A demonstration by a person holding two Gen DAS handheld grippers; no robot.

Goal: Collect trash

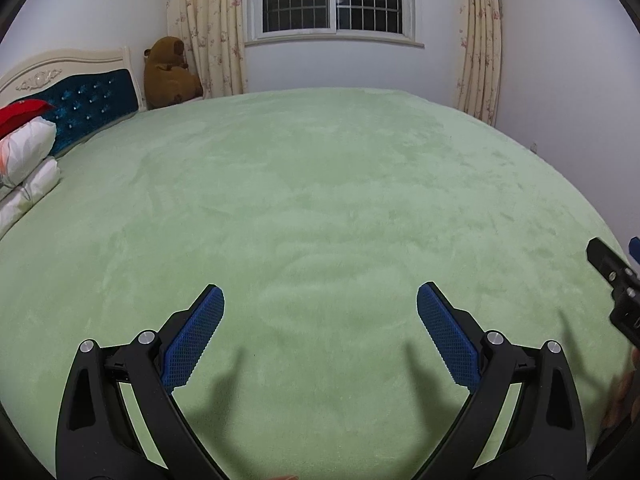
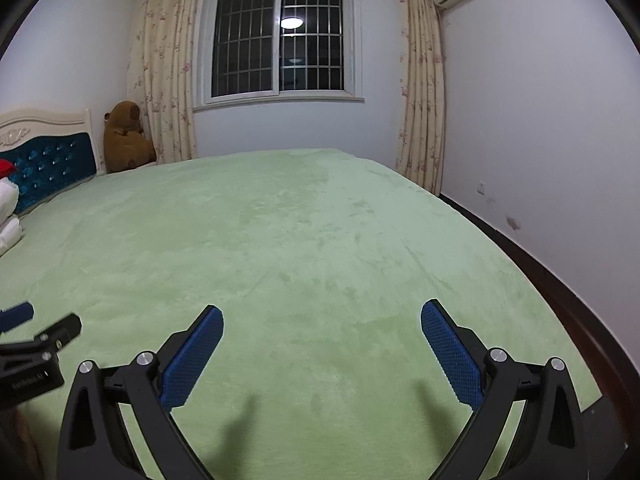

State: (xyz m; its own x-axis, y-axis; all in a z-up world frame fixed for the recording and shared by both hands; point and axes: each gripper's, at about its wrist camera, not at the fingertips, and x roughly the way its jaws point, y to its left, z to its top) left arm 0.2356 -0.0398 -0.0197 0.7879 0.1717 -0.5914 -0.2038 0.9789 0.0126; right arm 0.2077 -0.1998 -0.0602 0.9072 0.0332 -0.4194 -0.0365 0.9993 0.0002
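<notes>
Both claws spread, holding nothing: left claw, right claw hover low-centre over green bed; no trash visible, likely searching.

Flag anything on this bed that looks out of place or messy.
Nothing stands out. The green blanket lies smooth with no trash visible; pillows are stacked by the headboard, and a brown plush toy sits in the corner.

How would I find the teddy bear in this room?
Look along the big green bed to the headboard at the far left. Just past its end, in the corner by the flowery curtain, sits the teddy bear. It is the only brown, furry thing there.
</notes>
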